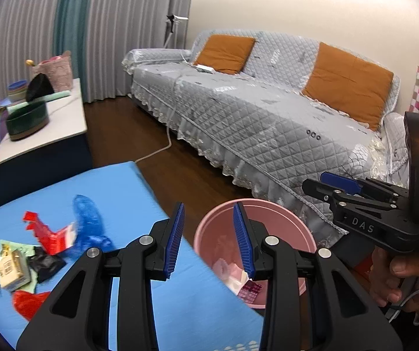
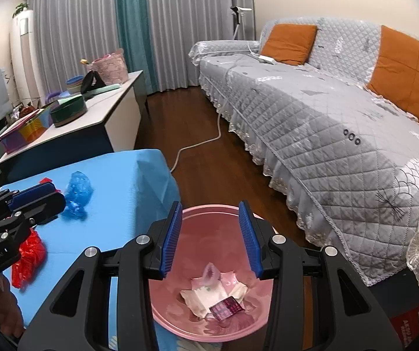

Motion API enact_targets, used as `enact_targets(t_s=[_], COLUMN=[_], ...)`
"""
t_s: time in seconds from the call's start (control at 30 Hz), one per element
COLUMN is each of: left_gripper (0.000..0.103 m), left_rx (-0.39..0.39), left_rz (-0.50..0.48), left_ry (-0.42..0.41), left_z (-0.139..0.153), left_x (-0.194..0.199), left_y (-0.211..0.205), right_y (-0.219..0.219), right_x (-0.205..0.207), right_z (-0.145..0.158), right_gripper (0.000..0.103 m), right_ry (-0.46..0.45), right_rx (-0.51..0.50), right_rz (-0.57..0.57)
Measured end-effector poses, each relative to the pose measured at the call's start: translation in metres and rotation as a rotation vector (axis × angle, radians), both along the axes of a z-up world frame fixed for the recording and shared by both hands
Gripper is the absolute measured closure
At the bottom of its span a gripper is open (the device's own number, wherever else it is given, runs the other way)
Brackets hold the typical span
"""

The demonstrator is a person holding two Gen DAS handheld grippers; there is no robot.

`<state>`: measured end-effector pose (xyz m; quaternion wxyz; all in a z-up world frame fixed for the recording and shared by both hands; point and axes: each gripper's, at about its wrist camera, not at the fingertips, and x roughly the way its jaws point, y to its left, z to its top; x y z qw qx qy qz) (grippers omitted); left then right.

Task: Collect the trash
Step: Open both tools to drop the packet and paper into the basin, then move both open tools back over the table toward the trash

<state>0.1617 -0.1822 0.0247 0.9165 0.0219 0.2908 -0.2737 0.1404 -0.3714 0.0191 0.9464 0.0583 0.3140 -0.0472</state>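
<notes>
A pink bin [image 2: 209, 326] stands on the floor beside the blue table [image 2: 127, 193] and holds white wrappers [image 2: 206, 294] and a dark pink packet [image 2: 227, 307]. My right gripper [image 2: 211, 239] is open and empty above the bin. My left gripper [image 1: 209, 241] is open and empty over the table's right edge, next to the bin [image 1: 271, 213]. Trash lies on the table: a blue plastic bag [image 1: 88, 225], a red wrapper [image 1: 47, 232], a beige packet [image 1: 10, 269], black scraps [image 1: 46, 264] and red plastic [image 1: 27, 302].
A grey quilted sofa [image 1: 268, 122] with orange cushions [image 1: 224, 52] stands to the right. A white cabinet [image 2: 101, 111] with bowls and baskets stands behind the table. A white cable [image 2: 197, 143] runs across the wood floor.
</notes>
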Motion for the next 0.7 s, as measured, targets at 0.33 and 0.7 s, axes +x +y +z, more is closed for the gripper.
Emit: enact_targets(t_s=[0.33,0.7], left_gripper=[0.068,0.068], left_rx=[-0.018,-0.024], left_rz=[0.104,0.228], left_ry=[-0.014,-0.017], left_z=[0.006,0.010], left_x=[0.001,0.005], left_y=[0.058,0.119], right_y=[0.042,0.084], right_x=[0.014,0.033], right_z=[0.003,0.002], right_gripper=[0.061,0.061], right_ry=[-0.011,-0.009], right_rx=[0.017,0.030], right_rz=[0.058,0.128])
